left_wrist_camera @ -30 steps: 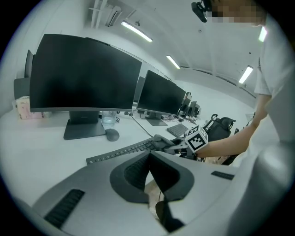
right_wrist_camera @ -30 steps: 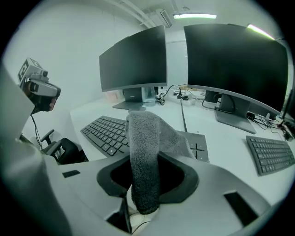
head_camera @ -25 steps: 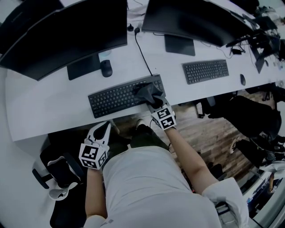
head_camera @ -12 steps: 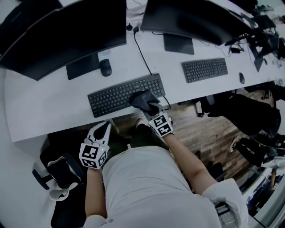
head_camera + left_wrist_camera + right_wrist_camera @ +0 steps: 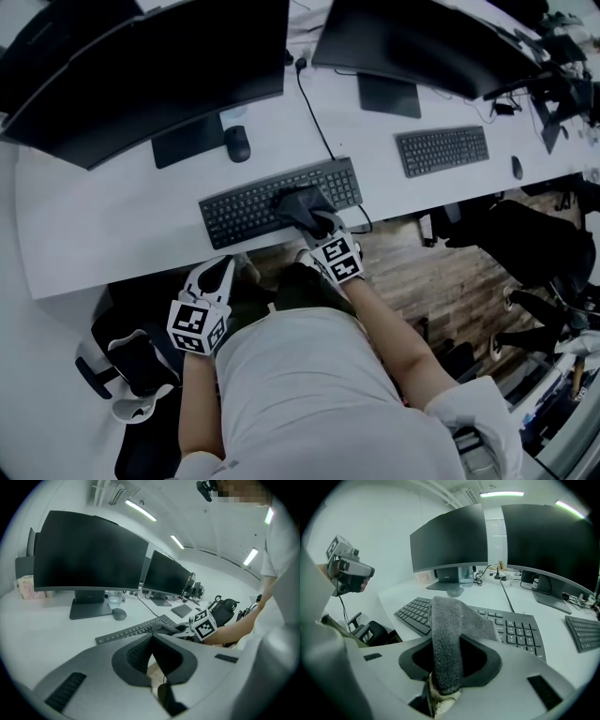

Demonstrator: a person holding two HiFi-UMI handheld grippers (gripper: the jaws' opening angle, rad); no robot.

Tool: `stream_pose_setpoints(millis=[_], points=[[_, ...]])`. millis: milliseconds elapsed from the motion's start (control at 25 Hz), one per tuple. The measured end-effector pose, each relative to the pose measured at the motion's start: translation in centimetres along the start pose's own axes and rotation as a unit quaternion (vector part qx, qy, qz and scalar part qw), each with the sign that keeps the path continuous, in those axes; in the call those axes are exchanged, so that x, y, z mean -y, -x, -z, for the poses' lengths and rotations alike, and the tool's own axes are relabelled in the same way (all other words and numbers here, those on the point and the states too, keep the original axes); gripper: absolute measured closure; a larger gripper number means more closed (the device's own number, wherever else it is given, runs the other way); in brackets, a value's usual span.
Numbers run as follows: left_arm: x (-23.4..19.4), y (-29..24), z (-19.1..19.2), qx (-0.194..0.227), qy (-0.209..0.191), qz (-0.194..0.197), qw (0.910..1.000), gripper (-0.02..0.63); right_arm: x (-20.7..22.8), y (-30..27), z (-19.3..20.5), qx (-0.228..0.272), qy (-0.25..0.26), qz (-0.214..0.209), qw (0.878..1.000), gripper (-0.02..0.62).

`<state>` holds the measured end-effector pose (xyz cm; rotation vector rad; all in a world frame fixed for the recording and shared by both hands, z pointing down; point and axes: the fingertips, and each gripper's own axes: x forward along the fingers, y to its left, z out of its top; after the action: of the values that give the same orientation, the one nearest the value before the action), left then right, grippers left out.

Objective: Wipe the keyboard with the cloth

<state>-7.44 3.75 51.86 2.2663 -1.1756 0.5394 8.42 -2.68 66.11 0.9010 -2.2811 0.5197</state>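
A black keyboard (image 5: 246, 204) lies near the white desk's front edge, also seen in the right gripper view as keyboard (image 5: 513, 625) and in the left gripper view as keyboard (image 5: 131, 631). My right gripper (image 5: 317, 223) is shut on a dark grey cloth (image 5: 302, 206), which rests on the keyboard's right-of-middle keys. That cloth (image 5: 446, 639) fills the right gripper's jaws (image 5: 446, 667). My left gripper (image 5: 214, 274) hangs below the desk edge, jaws together with nothing held; its jaws (image 5: 152, 656) meet at the tip.
Two large dark monitors (image 5: 141, 75) (image 5: 422, 42) stand on the white desk (image 5: 94, 225). A mouse (image 5: 238, 142) sits behind the keyboard, a cable (image 5: 314, 117) runs to it. A second keyboard (image 5: 441, 150) and mouse (image 5: 515, 167) lie right. Office chairs (image 5: 131, 366) stand below.
The right gripper has dragged the cloth leftward along the keyboard, from its right end toward the middle. The left gripper has stayed in place.
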Motion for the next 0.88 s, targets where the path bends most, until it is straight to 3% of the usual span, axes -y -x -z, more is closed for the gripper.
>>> stream_pose_setpoints(millis=[240, 880], points=[[-2.1, 0.6, -0.5, -0.003, -0.003, 0.001, 1.0000, 0.603, 0.9, -1.4, -2.1, 0.021, -0.032, 0.009, 0.999, 0.466], [-9.6, 1.5, -1.7, -0.010, -0.014, 0.028, 0.9995, 0.603, 1.7, -6.4, -7.0, 0.021, -0.075, 0.052, 0.996, 0.466]])
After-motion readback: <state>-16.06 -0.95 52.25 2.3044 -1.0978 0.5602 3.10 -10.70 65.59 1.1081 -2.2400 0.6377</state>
